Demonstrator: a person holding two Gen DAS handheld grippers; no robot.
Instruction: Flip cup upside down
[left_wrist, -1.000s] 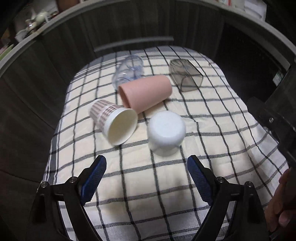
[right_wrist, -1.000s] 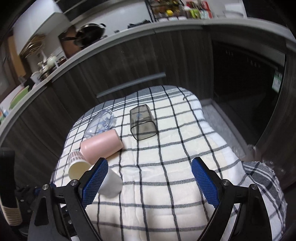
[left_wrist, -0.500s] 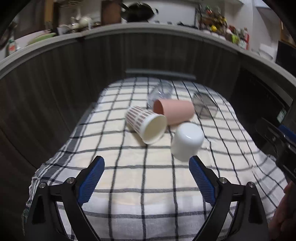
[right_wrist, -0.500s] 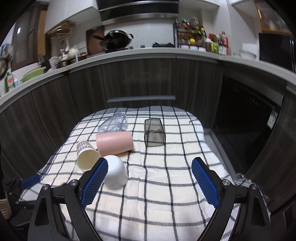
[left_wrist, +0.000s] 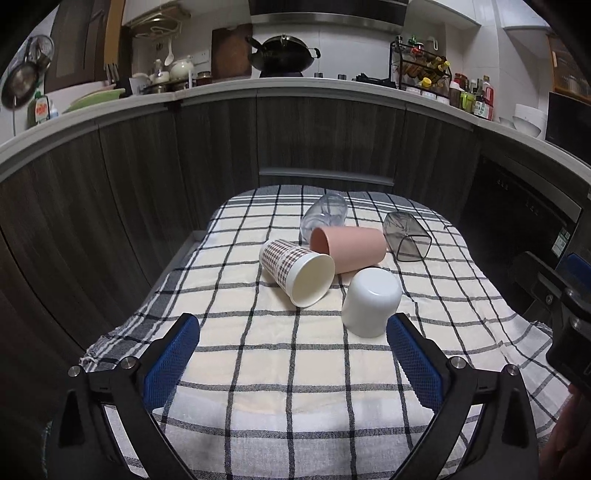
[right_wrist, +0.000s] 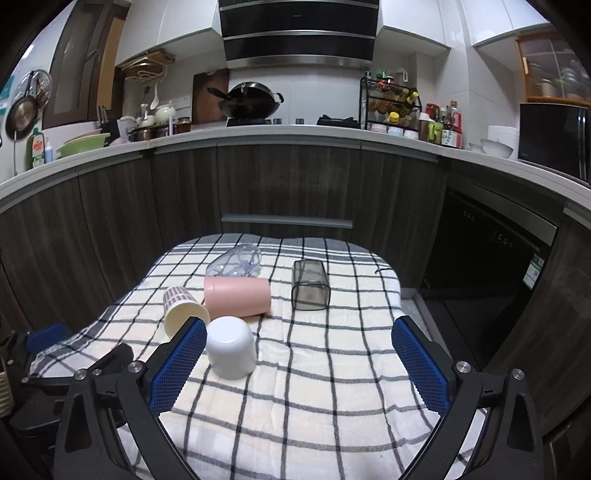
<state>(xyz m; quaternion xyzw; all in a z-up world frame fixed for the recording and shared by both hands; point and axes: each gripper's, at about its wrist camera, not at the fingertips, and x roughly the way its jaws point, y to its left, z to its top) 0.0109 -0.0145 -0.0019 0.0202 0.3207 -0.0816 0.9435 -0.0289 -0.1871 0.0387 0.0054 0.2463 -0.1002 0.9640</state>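
The left tool (left_wrist: 293, 349) and the right tool (right_wrist: 295, 350) both hang wide apart and empty above the near part of the checked cloth (left_wrist: 280, 373) that covers the tabletop.

From left to right, a plaid paper cup (left_wrist: 295, 271) lies on its side, mouth toward the camera. A matte pink cup (left_wrist: 349, 249) lies across behind it, with a clear ribbed cup (left_wrist: 325, 218) on its side beyond. A smooth white cup (left_wrist: 371, 302) already stands mouth down. A smoky square tumbler (left_wrist: 406, 238) lies furthest right.

Judging by reach, the paper cup looks likeliest next. Grip its wall lightly near the rim, since thin paper crushes, then turn it mouth down onto bare cloth, clear of the pink cup touching it.
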